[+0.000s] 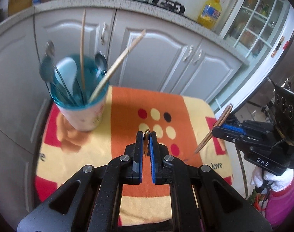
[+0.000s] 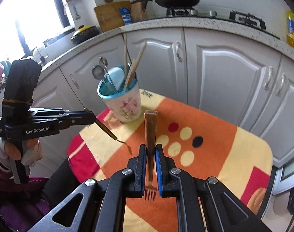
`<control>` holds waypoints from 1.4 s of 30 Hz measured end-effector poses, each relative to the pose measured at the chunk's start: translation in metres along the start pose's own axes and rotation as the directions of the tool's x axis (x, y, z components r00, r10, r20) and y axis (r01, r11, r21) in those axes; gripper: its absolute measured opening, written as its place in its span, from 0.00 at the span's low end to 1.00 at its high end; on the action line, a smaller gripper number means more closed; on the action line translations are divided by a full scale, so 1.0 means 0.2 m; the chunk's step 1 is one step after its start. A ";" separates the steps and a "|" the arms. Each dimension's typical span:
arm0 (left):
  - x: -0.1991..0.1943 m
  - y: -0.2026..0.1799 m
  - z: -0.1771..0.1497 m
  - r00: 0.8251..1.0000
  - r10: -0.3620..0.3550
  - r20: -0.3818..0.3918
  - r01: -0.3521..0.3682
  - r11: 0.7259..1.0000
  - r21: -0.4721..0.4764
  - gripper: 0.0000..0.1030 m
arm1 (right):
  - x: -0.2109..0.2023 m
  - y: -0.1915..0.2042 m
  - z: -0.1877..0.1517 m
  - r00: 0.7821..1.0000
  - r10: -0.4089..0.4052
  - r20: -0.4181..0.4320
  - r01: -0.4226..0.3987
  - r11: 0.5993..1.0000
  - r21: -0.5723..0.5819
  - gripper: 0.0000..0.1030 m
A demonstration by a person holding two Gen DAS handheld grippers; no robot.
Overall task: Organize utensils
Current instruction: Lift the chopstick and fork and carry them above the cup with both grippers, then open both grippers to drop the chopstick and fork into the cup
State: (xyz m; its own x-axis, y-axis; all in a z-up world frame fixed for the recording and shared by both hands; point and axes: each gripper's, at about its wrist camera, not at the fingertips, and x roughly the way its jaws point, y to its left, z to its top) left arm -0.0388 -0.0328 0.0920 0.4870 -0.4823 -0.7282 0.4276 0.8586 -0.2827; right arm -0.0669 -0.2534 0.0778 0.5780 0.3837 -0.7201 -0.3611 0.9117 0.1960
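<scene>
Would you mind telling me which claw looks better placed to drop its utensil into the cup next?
Probably the left claw. Its slim gold utensil hangs close beside the cup, while the right claw, gripping the fork, sits farther back across the cloth.

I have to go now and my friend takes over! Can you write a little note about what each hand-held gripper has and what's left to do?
Left hand-held gripper: shut on a thin gold utensil, held above the cloth.
Right hand-held gripper: shut on a wooden-handled fork, prongs pointing back toward the camera.
Cup: stands at the cloth's far corner, already holding spoons and chopsticks.
Done: both utensils picked up.
Left: put both into the cup.
</scene>
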 end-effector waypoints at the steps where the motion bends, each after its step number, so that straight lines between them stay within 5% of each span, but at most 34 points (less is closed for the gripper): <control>1: -0.03 0.01 0.02 1.000 0.002 0.013 -0.002 1.000 -0.001 0.04 | -0.01 0.02 0.03 1.000 0.004 0.012 -0.004 1.000 -0.010 0.08; 13: -0.32 0.27 0.35 0.978 0.113 0.174 -0.102 0.992 -0.069 0.04 | -0.09 0.28 0.47 0.988 0.090 0.129 -0.072 0.988 -0.138 0.08; 24: -0.14 0.41 0.45 0.977 0.172 0.124 -0.162 0.983 -0.084 0.04 | 0.04 0.46 0.87 0.980 0.098 0.176 -0.059 0.975 -0.215 0.08; 42: 0.09 0.51 0.36 0.983 0.183 0.005 -0.181 0.976 -0.122 0.04 | 0.57 0.35 0.82 0.992 0.123 0.021 -0.119 0.985 -0.126 0.08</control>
State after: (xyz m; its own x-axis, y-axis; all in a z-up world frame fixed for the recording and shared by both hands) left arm 0.0680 0.0333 0.0946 0.5613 -0.3176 -0.7642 0.2358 0.9465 -0.2203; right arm 0.0941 -0.1221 0.1194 0.5443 0.4959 -0.6766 -0.5171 0.8334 0.1948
